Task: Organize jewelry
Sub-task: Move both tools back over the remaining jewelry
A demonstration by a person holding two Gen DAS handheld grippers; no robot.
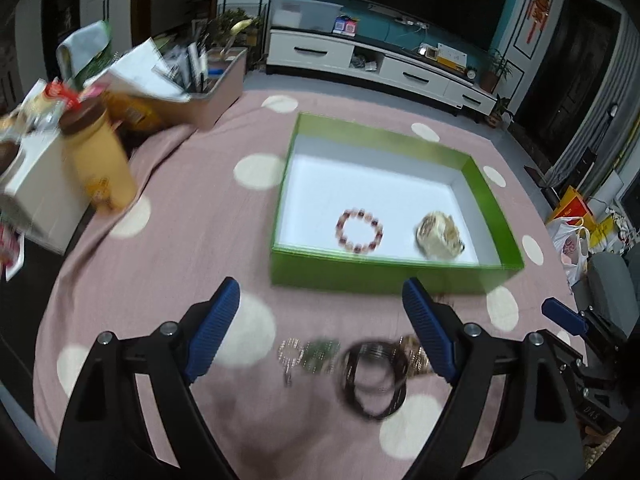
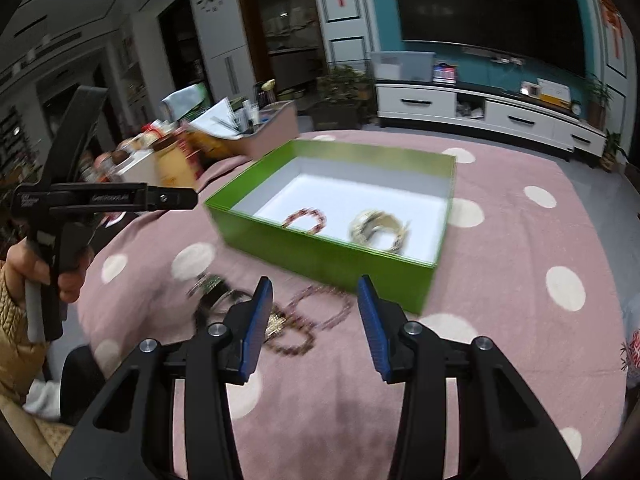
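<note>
On the pink polka-dot cloth, before the green cardboard box (image 1: 384, 276) | both grippers' fingers spread, empty | loose jewelry pile: dark stacked bangles (image 1: 374, 376), beaded strands (image 2: 320, 308) | risk: tangled pieces likely lift together or slip.

Green box (image 1: 384, 276) wall (near side) blocks passage.

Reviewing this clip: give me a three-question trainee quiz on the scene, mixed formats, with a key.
1. True or false: the green box holds two pieces of jewelry.
2. The left hand-held gripper is: A) open, B) shut on a bracelet.
3. Fill in: the dark bangles lie on the pink ____ cloth.

Key: 1 true, the red bead bracelet and pale bracelet; 2 A; 3 polka-dot.
</note>
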